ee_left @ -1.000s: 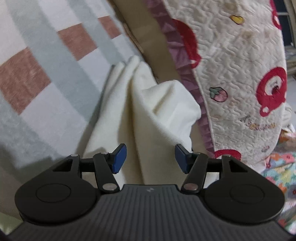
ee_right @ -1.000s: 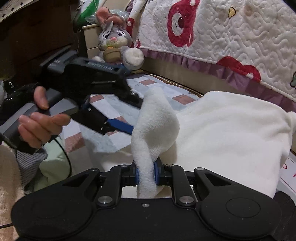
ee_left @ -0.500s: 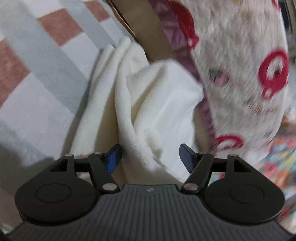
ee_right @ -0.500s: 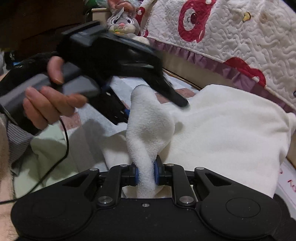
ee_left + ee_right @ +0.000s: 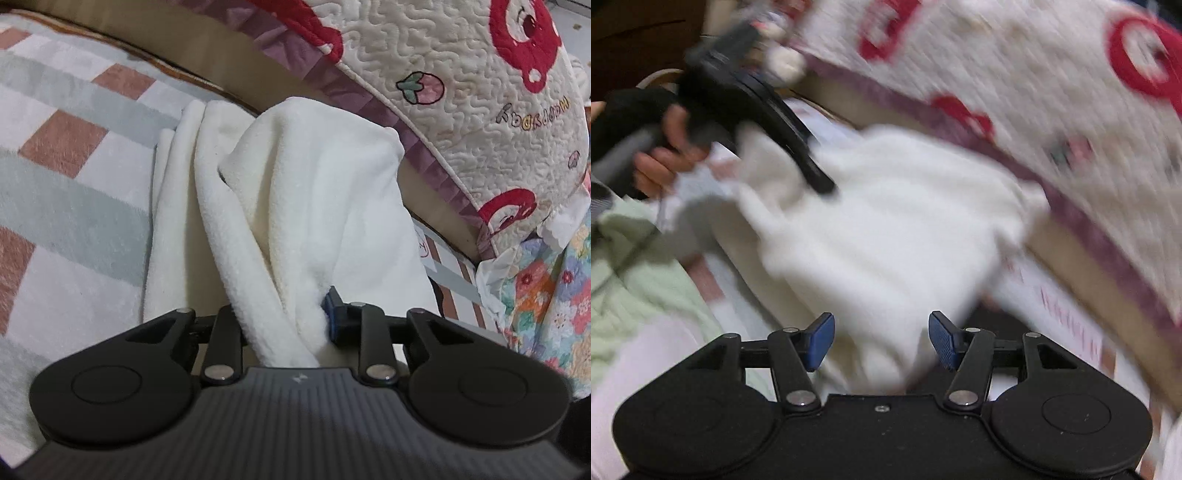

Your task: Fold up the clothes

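A white fleece garment (image 5: 314, 192) lies bunched on the checked blanket (image 5: 74, 184). My left gripper (image 5: 286, 314) has a thick fold of it between its jaws. The jaws are closing, and the cloth is squeezed against the blue pad (image 5: 334, 314) on the right; the other pad is buried in the fabric. In the blurred right wrist view the same garment (image 5: 886, 221) spreads ahead. My right gripper (image 5: 881, 334) is opening, its blue pads wide apart over the cloth's near edge and not pressing on it. The left gripper's dark finger (image 5: 812, 173) digs into the garment at the upper left.
A quilted cover with red bears (image 5: 461, 92) hangs over the garment at the back right. Floral fabric (image 5: 546, 295) lies at the right. A pale green knit (image 5: 646, 288) sits at the near left. A person's hand (image 5: 661, 166) holds the left gripper's handle.
The left gripper rolled, moved onto the garment and closed on a fold. The right gripper let go of the upright roll of fleece it held and swung quickly, blurring its view.
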A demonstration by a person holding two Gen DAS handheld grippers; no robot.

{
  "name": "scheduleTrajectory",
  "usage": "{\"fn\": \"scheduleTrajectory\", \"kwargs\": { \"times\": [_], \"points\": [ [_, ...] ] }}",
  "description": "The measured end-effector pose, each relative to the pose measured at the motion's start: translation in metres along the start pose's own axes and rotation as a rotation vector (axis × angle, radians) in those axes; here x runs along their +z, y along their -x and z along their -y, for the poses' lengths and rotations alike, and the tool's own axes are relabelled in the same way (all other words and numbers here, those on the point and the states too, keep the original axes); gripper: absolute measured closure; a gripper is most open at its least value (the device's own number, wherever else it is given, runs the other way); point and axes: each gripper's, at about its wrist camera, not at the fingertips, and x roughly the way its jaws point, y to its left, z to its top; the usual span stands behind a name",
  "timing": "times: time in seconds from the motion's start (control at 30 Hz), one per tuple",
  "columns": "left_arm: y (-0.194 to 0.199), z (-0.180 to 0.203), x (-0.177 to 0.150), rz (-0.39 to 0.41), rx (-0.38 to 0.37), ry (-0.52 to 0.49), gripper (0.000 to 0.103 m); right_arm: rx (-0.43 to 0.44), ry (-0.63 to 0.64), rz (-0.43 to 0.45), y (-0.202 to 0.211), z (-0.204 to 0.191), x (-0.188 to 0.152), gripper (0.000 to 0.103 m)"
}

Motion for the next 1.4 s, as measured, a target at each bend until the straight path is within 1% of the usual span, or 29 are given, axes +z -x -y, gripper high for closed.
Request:
{"fn": "scheduleTrajectory", "kwargs": {
  "times": [0.07, 0.1, 0.13, 0.2, 0.27, 0.3, 0.33, 0.37, 0.4, 0.43, 0.5, 0.6, 0.67, 0.7, 0.77, 0.8, 0.87, 0.9, 0.93, 0.97, 1.03, 1.07, 1.1, 1.13, 1.2, 1.23, 1.33, 1.37, 1.4],
  "points": [
    [-0.002, 0.000, -0.001, 0.005, 0.011, -0.004, 0.078, 0.033, -0.100, -0.021, -0.006, 0.011, -0.007, 0.042],
    [0.004, 0.005, 0.001, 0.023, 0.024, -0.025, 0.082, 0.036, -0.122, -0.019, -0.010, 0.011, -0.007, 0.041],
    [0.013, 0.010, 0.004, 0.045, 0.038, -0.050, 0.084, 0.032, -0.131, -0.012, -0.014, 0.010, -0.006, 0.039],
    [0.029, 0.021, 0.011, 0.088, 0.066, -0.101, 0.084, 0.026, -0.148, 0.003, -0.022, 0.006, -0.004, 0.037],
    [0.045, 0.023, 0.015, 0.128, 0.099, -0.134, 0.084, -0.026, -0.117, 0.011, -0.033, -0.001, 0.004, 0.039],
    [0.052, 0.018, 0.014, 0.146, 0.118, -0.137, 0.084, -0.049, -0.087, 0.008, -0.035, -0.006, 0.006, 0.041],
    [0.048, 0.007, 0.010, 0.115, 0.131, -0.108, 0.084, -0.081, -0.025, -0.023, -0.038, -0.014, 0.007, 0.048],
    [0.041, -0.005, 0.005, 0.072, 0.143, -0.072, 0.084, -0.117, 0.049, -0.065, -0.041, -0.024, 0.008, 0.052],
    [0.032, -0.014, 0.000, 0.032, 0.149, -0.039, 0.084, -0.132, 0.096, -0.084, -0.042, -0.033, 0.009, 0.068],
    [0.027, -0.016, -0.001, 0.026, 0.159, -0.047, 0.084, -0.132, 0.106, -0.081, -0.041, -0.039, 0.010, 0.072],
    [0.021, -0.012, 0.001, 0.039, 0.169, -0.095, 0.084, -0.145, 0.112, -0.057, -0.034, -0.046, 0.011, 0.075],
    [0.029, -0.006, 0.007, 0.101, 0.090, -0.133, 0.084, -0.111, 0.040, -0.029, -0.017, -0.038, 0.014, 0.077],
    [0.032, -0.004, 0.011, 0.109, 0.039, -0.162, 0.084, -0.076, -0.037, -0.025, -0.010, -0.028, 0.013, 0.077],
    [0.029, -0.007, 0.012, 0.101, 0.015, -0.151, 0.084, -0.062, -0.082, -0.034, -0.012, -0.022, 0.011, 0.075],
    [0.021, -0.015, 0.013, 0.081, -0.032, -0.117, 0.084, -0.067, -0.092, -0.029, -0.012, -0.022, 0.009, 0.072],
    [0.020, -0.015, 0.014, 0.083, -0.038, -0.115, 0.084, -0.079, -0.049, -0.016, -0.011, -0.027, 0.009, 0.070],
    [0.017, -0.010, 0.014, 0.094, -0.043, -0.118, 0.084, -0.149, 0.126, 0.027, -0.007, -0.047, 0.011, 0.056],
    [0.016, -0.008, 0.014, 0.099, -0.045, -0.119, 0.084, -0.193, 0.207, 0.045, -0.007, -0.057, 0.013, 0.044],
    [0.015, -0.006, 0.014, 0.105, -0.048, -0.121, 0.084, -0.229, 0.266, 0.057, -0.009, -0.064, 0.015, 0.043],
    [0.013, -0.004, 0.014, 0.110, -0.050, -0.123, 0.083, -0.235, 0.294, 0.060, -0.011, -0.066, 0.016, 0.043],
    [0.013, 0.005, 0.015, 0.100, -0.054, -0.152, 0.082, -0.208, 0.280, 0.057, -0.015, -0.063, 0.017, 0.044],
    [0.011, 0.007, 0.015, 0.087, -0.031, -0.165, 0.082, -0.199, 0.261, 0.057, -0.018, -0.060, 0.017, 0.044],
    [0.009, 0.008, 0.014, 0.078, 0.013, -0.175, 0.081, -0.184, 0.247, 0.053, -0.021, -0.057, 0.015, 0.046],
    [0.010, 0.008, 0.014, 0.075, 0.087, -0.184, 0.072, -0.167, 0.234, 0.048, -0.024, -0.053, 0.012, 0.055],
    [0.023, 0.006, 0.018, 0.101, 0.179, -0.161, 0.057, -0.154, 0.234, 0.034, -0.025, -0.052, 0.008, 0.062],
    [0.030, 0.004, 0.019, 0.115, 0.222, -0.148, 0.057, -0.152, 0.227, 0.032, -0.023, -0.053, 0.006, 0.063],
    [0.070, 0.013, 0.025, 0.272, 0.385, -0.167, 0.057, -0.136, 0.170, 0.026, -0.019, -0.045, 0.004, 0.063],
    [0.083, 0.015, 0.026, 0.314, 0.389, -0.179, 0.057, -0.114, 0.140, 0.026, -0.016, -0.041, 0.004, 0.063],
    [0.091, 0.016, 0.026, 0.324, 0.351, -0.173, 0.057, -0.092, 0.111, 0.026, -0.014, -0.038, 0.004, 0.063]
  ]
}}
